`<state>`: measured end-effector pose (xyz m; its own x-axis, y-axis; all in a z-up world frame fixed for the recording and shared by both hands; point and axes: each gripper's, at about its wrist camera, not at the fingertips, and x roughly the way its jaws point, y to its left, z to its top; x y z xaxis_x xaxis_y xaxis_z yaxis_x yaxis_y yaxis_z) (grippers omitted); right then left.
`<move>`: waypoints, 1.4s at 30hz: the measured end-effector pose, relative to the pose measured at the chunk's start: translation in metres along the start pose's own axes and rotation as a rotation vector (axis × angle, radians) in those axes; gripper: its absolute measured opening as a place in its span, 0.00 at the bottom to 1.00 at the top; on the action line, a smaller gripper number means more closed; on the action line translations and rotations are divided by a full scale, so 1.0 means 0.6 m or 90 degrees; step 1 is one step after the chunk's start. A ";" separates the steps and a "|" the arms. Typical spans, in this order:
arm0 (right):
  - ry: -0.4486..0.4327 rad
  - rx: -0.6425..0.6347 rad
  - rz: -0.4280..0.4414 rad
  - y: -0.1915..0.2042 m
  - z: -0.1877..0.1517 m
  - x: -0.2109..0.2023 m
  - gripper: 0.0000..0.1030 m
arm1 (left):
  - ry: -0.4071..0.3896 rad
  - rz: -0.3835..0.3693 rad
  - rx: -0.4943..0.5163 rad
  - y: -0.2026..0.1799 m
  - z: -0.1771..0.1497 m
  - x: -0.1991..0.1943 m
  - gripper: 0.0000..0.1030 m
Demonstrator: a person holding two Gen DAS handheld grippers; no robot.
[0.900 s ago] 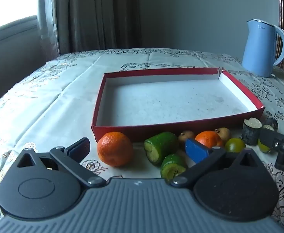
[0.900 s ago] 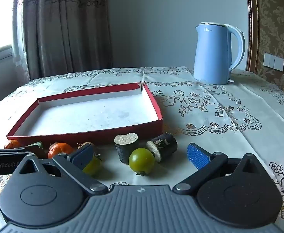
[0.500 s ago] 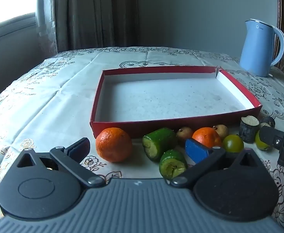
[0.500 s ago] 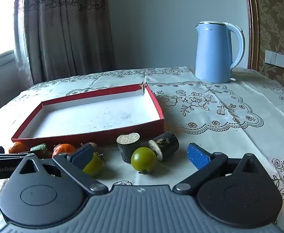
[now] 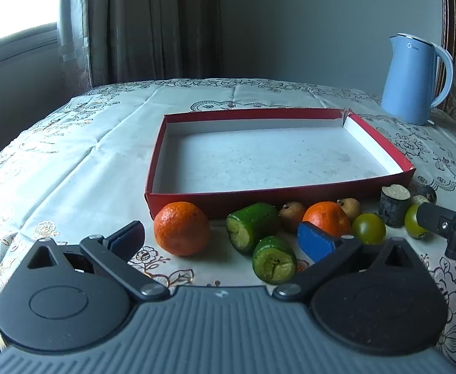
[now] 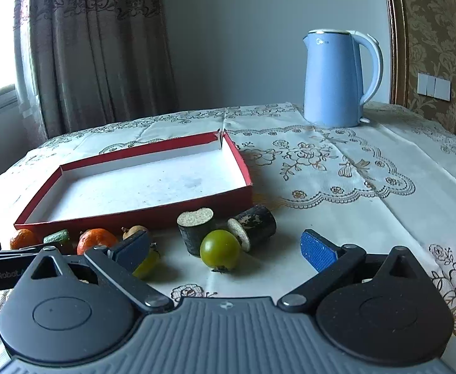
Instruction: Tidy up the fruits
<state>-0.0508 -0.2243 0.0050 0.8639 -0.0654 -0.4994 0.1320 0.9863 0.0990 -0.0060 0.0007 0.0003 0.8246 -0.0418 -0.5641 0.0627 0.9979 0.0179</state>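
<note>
An empty red tray (image 5: 178, 198) (image 6: 134, 218) lies on the tablecloth. Fruits lie in a row along its near wall. In the left wrist view I see an orange (image 5: 181, 228), two green cut pieces (image 5: 253, 226) (image 5: 274, 263), a second orange (image 5: 326, 219), two brown fruits (image 5: 290, 216), a green tomato (image 5: 368, 228) and a dark cut piece (image 5: 395, 201). My left gripper (image 5: 221, 239) is open and empty just before the first orange. My right gripper (image 6: 228, 249) is open and empty, with a green tomato (image 6: 220, 250) between its fingers and two dark cut pieces (image 6: 195, 221) (image 6: 254, 222) beyond.
A blue electric kettle (image 6: 337, 78) (image 5: 413, 79) stands at the far right of the table. Curtains and a window are behind the table at left. The right gripper's finger (image 5: 446, 226) reaches in at the right edge of the left wrist view.
Both grippers have pulled back and risen slightly, so the tray and fruits sit farther off in both views. Both stay open. No fruit has moved.
</note>
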 end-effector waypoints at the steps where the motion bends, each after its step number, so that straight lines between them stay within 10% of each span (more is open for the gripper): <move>1: 0.002 -0.001 0.000 0.000 -0.001 0.001 1.00 | 0.002 -0.002 0.001 0.000 -0.001 0.001 1.00; 42: 0.014 -0.023 -0.004 -0.017 -0.016 -0.006 1.00 | -0.016 -0.027 0.006 0.015 -0.029 -0.015 1.00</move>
<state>-0.0598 -0.2325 -0.0025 0.8523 -0.0692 -0.5185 0.1201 0.9906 0.0651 -0.0223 0.0111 -0.0088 0.8348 -0.0854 -0.5439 0.1035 0.9946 0.0026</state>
